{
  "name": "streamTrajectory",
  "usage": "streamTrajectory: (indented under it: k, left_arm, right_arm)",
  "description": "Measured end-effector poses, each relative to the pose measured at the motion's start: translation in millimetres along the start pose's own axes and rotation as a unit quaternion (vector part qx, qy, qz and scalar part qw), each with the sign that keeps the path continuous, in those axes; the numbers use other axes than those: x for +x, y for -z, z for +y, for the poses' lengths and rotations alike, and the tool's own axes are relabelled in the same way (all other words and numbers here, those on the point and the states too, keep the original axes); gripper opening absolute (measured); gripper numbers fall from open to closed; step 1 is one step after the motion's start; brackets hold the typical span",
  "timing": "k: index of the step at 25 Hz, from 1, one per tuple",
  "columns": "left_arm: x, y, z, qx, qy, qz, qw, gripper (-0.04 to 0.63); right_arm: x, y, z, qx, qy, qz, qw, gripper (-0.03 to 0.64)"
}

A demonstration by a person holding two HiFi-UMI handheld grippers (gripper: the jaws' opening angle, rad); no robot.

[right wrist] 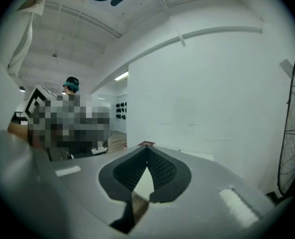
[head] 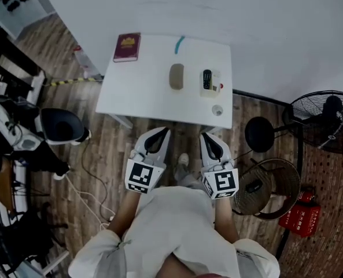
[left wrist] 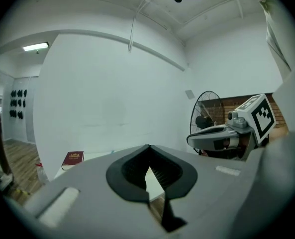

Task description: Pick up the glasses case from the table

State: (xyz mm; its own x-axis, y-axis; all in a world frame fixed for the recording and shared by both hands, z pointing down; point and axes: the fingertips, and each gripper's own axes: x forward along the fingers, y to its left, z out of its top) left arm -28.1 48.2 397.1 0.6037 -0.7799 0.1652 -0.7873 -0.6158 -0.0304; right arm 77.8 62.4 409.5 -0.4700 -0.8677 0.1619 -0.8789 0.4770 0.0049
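Person (head: 171, 230) in a white shirt at the near edge, one claw in each hand, both held over the wood floor (head: 102, 155) just short of the table (head: 136, 94). Left claw (head: 161, 133): jaws closed, tips touching, nothing between them. Right claw (head: 207, 136): same, closed and empty. Both point toward the table.

Glasses case (head: 176, 76), a grey-beige oval, lies flat around the middle of the white table, well apart from both claws. Just right of it is a white box (head: 214, 91) with a small black device (head: 206, 79) on top. Small round thing (head: 217, 110) near the table's near right corner. Red book (head: 126, 47) at the far left corner, teal stick-shaped thing (head: 179, 45) at the far edge. Standing fan (head: 324, 120) and floor fan (head: 266, 187) to the right of the table, black-and-white chair (head: 61, 126) to the left.
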Motion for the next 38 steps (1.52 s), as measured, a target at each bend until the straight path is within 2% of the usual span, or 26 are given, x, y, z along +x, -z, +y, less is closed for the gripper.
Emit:
streamTrajectory:
  k: [6, 15, 27, 38]
  left_arm:
    - [51, -8, 13, -0.002, -0.027, 0.012, 0.9996, 0.018]
    - [105, -23, 30, 0.001, -0.058, 0.008, 0.9983, 0.018]
    - [136, -15, 49, -0.014, -0.083, 0.024, 0.9962, 0.018]
    - [178, -13, 74, -0.02, -0.065, 0.028, 0.9973, 0.018]
  right_arm:
    - [39, -8, -41, -0.005, -0.035, 0.002, 0.999, 0.005]
    - [78, -20, -75, -0.006, -0.08, -0.008, 0.997, 0.005]
    - [116, -17, -97, -0.002, -0.11, 0.001, 0.994, 0.005]
    - [155, -17, -116, -0.006, -0.101, 0.014, 0.995, 0.005]
